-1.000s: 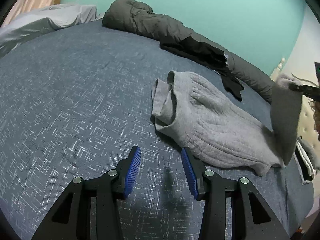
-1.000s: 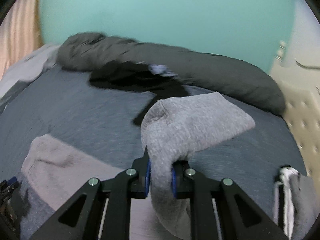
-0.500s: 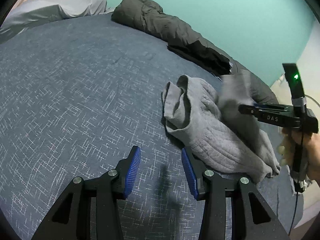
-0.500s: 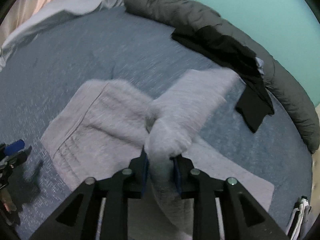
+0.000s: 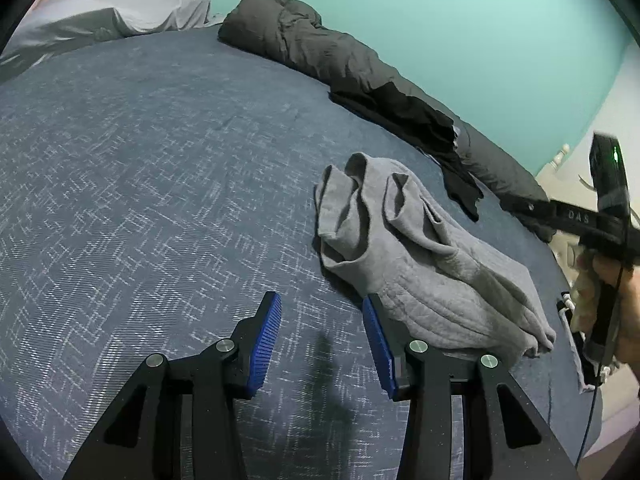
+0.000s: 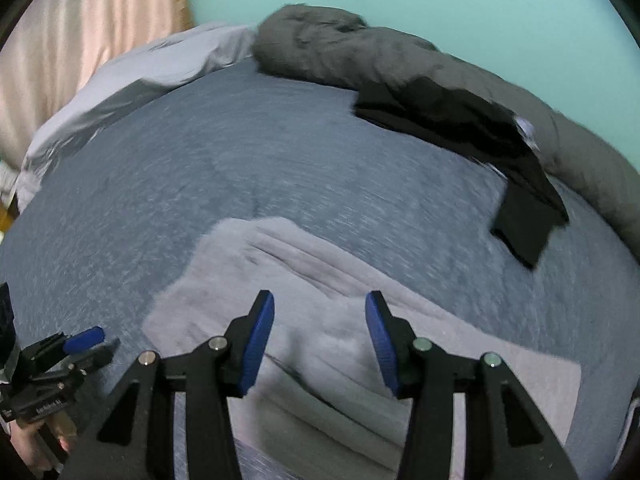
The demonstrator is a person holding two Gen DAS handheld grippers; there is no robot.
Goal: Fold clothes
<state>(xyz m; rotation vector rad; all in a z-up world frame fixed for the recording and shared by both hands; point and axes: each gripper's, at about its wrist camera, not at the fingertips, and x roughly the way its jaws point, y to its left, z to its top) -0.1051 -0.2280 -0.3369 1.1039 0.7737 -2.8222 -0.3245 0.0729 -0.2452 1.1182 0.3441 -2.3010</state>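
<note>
A grey knitted garment (image 5: 420, 264) lies on the blue bedspread (image 5: 160, 184), one part folded over its body. My left gripper (image 5: 322, 322) hovers open just left of the garment's near edge, with nothing between its blue pads. In the right wrist view my right gripper (image 6: 320, 322) hangs over the grey garment (image 6: 328, 280); its jaws are opening, and the cloth lies loose below them, apart from the pads. The right gripper's body and the hand holding it show at the right edge of the left wrist view.
A dark grey duvet roll (image 5: 320, 56) runs along the far side against the teal wall. A black garment (image 5: 420, 120) lies beside it. A pale pillow (image 5: 120, 12) sits at the far left. Another small cloth (image 5: 576, 340) lies at the bed's right edge.
The right gripper carried the grey sleeve over the garment's body, lowered it and let go; the sleeve now lies folded across. The left gripper stayed where it was, open.
</note>
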